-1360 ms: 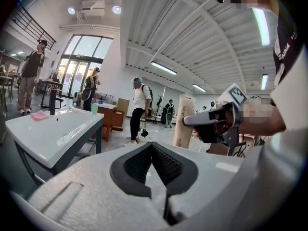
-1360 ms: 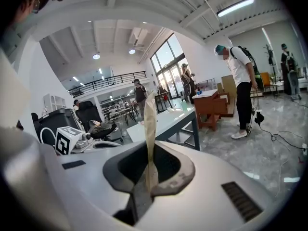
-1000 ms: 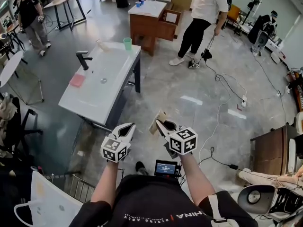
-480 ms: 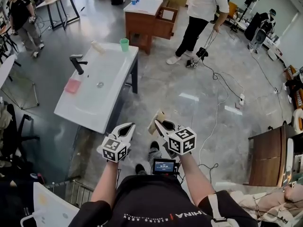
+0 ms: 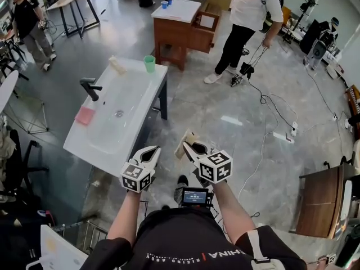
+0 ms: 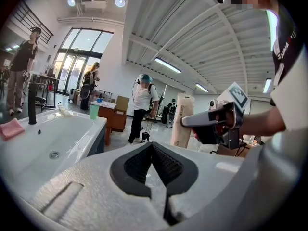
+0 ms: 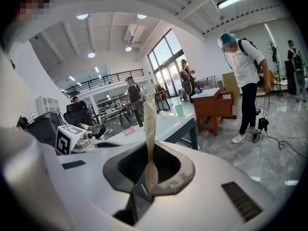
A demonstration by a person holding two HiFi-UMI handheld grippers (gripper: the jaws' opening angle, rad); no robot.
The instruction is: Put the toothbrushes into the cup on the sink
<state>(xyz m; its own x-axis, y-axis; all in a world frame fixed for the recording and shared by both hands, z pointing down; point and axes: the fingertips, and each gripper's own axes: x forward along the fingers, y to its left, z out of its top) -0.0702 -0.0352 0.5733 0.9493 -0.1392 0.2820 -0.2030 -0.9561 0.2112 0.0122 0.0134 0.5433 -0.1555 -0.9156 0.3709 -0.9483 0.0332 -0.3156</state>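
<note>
The white sink [image 5: 135,114] stands ahead and to my left, with a green cup [image 5: 149,64] on its far right corner. A pale oblong pack [image 5: 117,64] lies on the rim left of the cup. My right gripper [image 5: 188,147] is shut on a flat beige toothbrush pack [image 5: 185,140], which stands upright between its pads [image 7: 150,129]. My left gripper [image 5: 153,151] is shut with nothing in it, level with the right one over the floor near the sink's front corner. The left gripper view shows the cup [image 6: 94,111] beyond the basin and the held pack [image 6: 182,121].
A black faucet [image 5: 90,87] and a pink cloth [image 5: 85,115] are on the sink's left side. A wooden desk [image 5: 180,27] stands behind the sink. A person [image 5: 247,21] stands at the back right, cables [image 5: 264,122] trail over the floor, and another person [image 5: 28,21] is far left.
Both grippers keep the same pose and grip. The view has shifted a little, and the sink's front edge now lies slightly nearer to the grippers.
</note>
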